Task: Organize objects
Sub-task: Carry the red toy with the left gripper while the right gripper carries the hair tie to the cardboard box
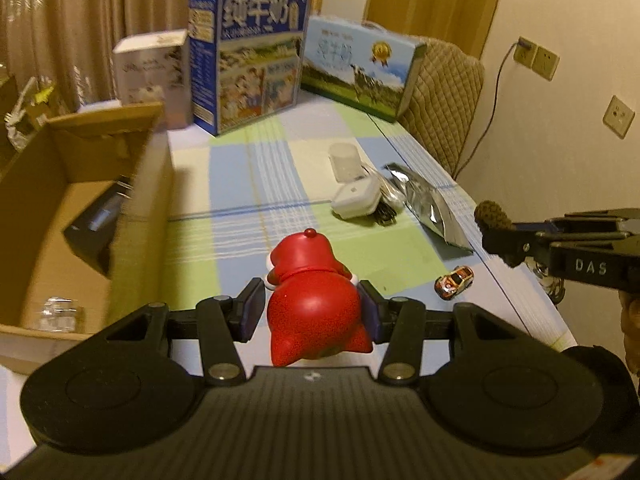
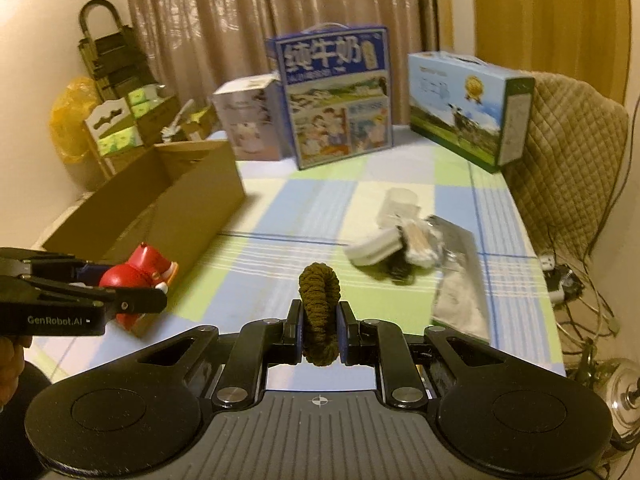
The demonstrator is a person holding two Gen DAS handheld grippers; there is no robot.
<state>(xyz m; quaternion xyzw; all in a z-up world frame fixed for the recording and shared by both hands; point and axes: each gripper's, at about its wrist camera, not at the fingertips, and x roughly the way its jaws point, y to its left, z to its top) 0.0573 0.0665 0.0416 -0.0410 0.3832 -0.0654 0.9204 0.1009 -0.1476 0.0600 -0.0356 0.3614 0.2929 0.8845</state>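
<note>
The left claw (image 1: 312, 312) is partly open and closed on a glossy red plastic cartoon figurine (image 1: 314, 304), its blue pads pressing the toy's round body from both sides, so that the toy is held above the table (image 1: 256, 184) with its checked blue, green and cream cloth. In the left wrist view an open brown cardboard box (image 1: 80, 208) stands at nine o'clock of the figurine, with a dark rectangular object (image 1: 94, 224) and a clear crumpled item (image 1: 60, 314) inside.

The right claw (image 2: 320, 330) is squeezed nearly shut on a brown woven fabric loop, like a hair tie (image 2: 320, 312), which stands upright between the pads and rises above them. In the left wrist view this claw enters at three o'clock, the brown loop showing at its tip.

On the table at one o'clock of the figurine lies a cluster: a white square lidded container (image 1: 354, 198), a translucent white cup (image 1: 346, 162), and a silver foil pouch (image 1: 430, 208) just beside them. A small orange and white toy car (image 1: 454, 282) sits at three o'clock of the figurine, near the table's edge. At twelve o'clock, at the far end, stand a tall blue milk carton box (image 1: 248, 56), a light blue milk box with a cow picture (image 1: 360, 68) and a white box (image 1: 150, 68).
</note>
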